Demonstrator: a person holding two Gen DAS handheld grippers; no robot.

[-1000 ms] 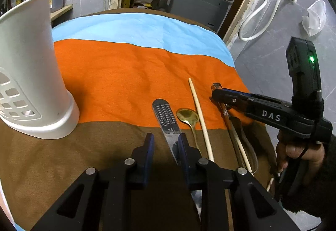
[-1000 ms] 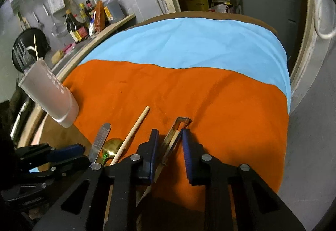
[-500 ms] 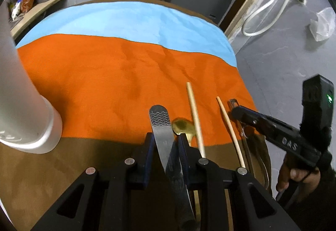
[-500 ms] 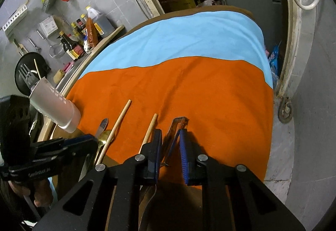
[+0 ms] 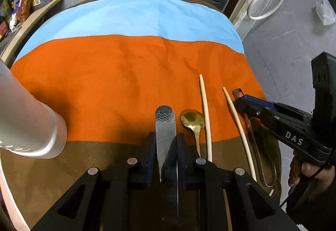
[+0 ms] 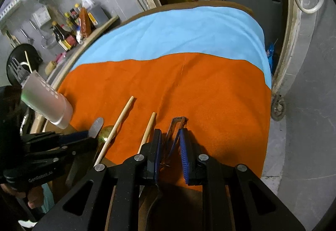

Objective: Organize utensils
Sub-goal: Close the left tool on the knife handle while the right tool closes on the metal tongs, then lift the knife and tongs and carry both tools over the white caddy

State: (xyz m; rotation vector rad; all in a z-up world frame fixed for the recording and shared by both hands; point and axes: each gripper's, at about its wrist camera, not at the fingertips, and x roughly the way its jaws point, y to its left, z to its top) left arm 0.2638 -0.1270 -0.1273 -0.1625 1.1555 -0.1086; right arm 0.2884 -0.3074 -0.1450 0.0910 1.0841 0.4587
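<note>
Even, fairly bright light on the orange, blue and brown striped cloth point(image 5: 126, 75), soft shadow beside the white plastic holder point(image 5: 27, 126), heavy fisheye bending and dark vignette around it.

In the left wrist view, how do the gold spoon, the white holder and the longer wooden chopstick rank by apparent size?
1. White holder, largest, though nearness to the camera inflates it.
2. Longer wooden chopstick.
3. Gold spoon, its handle partly hidden.

Utensils point(image 5: 192, 120) on striped tablecloth point(image 5: 117, 75)
</note>
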